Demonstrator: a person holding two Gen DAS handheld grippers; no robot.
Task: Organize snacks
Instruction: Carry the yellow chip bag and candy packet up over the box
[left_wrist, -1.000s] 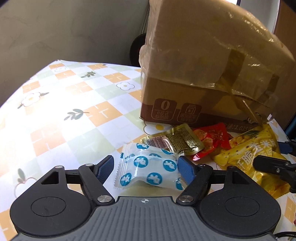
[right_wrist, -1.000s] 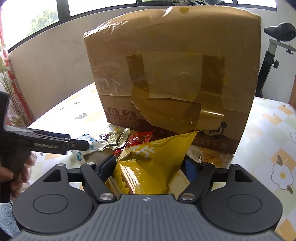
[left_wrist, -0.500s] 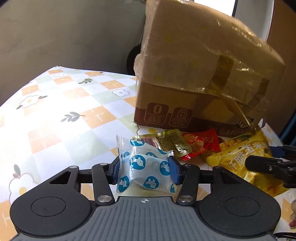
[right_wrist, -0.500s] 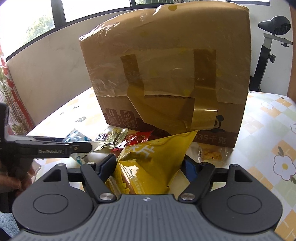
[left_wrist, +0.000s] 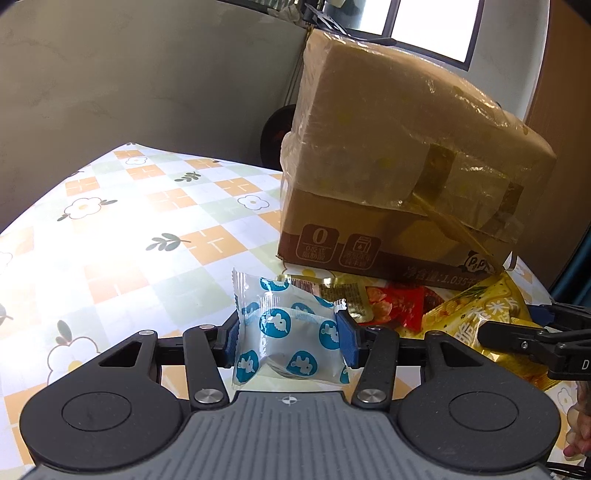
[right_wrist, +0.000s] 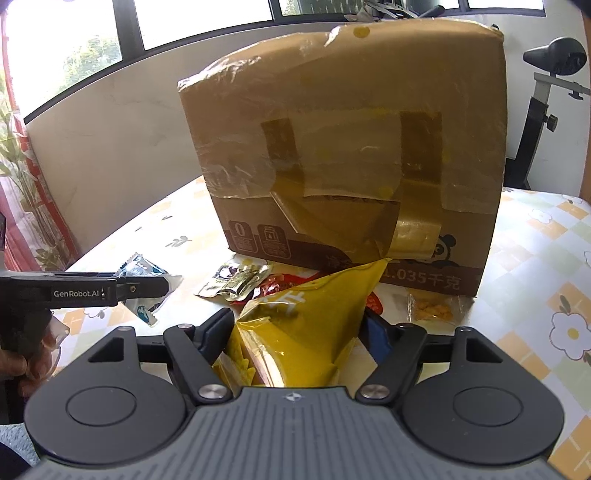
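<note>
My left gripper (left_wrist: 288, 332) is shut on a white snack packet with blue dots (left_wrist: 284, 321) and holds it just above the checked tablecloth (left_wrist: 129, 240). In the right wrist view the same packet (right_wrist: 142, 266) shows behind the left gripper's black fingers (right_wrist: 140, 286). My right gripper (right_wrist: 297, 332) has a crumpled yellow snack bag (right_wrist: 306, 314) between its blue pads, and its jaws are closing a little, pressing on the bag. A gold sachet (left_wrist: 343, 293) and a red packet (left_wrist: 395, 306) lie on the table in front of a taped cardboard box (left_wrist: 388, 184).
The cardboard box (right_wrist: 351, 147) stands tall right behind the snacks. A small clear packet with orange pieces (right_wrist: 432, 310) lies at its right corner. A hand (right_wrist: 22, 365) grips the left tool. An exercise bike (right_wrist: 554, 74) stands beyond the table at the right.
My left jaws closed on the blue-dotted packet and lifted it off the table, moving back from the box. The right gripper and its yellow bag have hardly moved.
</note>
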